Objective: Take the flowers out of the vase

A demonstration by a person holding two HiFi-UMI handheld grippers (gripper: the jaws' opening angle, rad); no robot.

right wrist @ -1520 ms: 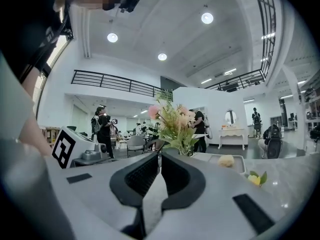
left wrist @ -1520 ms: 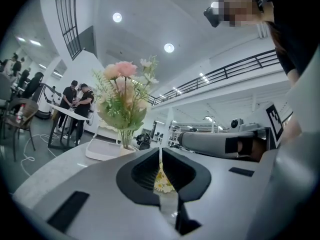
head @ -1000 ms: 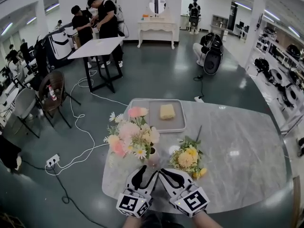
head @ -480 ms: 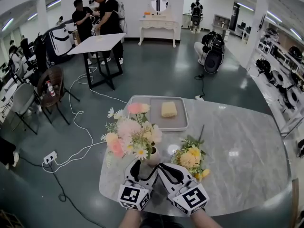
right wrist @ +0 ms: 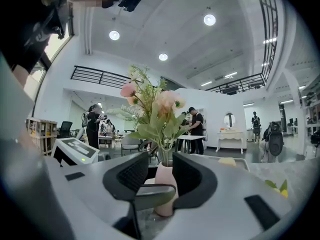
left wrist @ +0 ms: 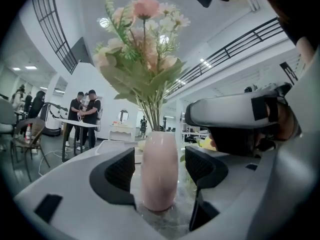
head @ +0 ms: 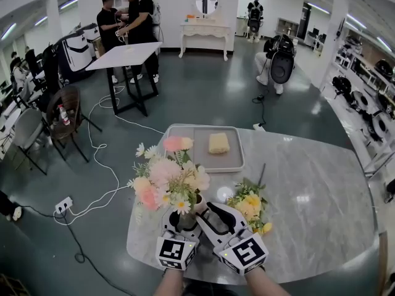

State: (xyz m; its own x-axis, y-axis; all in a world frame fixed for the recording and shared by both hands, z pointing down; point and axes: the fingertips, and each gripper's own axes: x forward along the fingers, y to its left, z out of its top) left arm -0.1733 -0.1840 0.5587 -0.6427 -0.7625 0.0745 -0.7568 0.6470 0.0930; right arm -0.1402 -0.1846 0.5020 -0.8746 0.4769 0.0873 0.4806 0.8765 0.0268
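A pink vase (left wrist: 159, 176) holding pink and white flowers (head: 165, 179) stands near the front of the marble table (head: 308, 208). My left gripper (head: 184, 218) is open around the vase. Small gaps show between its pads and the vase's sides in the left gripper view. My right gripper (head: 207, 213) lies close on the vase's right, pointing at it. Its jaws are opening, and the vase (right wrist: 164, 184) shows through their gap with nothing pressed between the pads. A bunch of yellow flowers (head: 250, 205) lies on the table to the right.
A grey tray (head: 194, 156) with a yellow sponge (head: 216, 143) sits behind the vase. The table's front-left edge (head: 131, 242) runs close to the vase. People, tables, chairs and floor cables fill the room beyond.
Both grippers have moved forward to the vase. The left jaws have opened and come round the vase. The right jaws have opened beside it.
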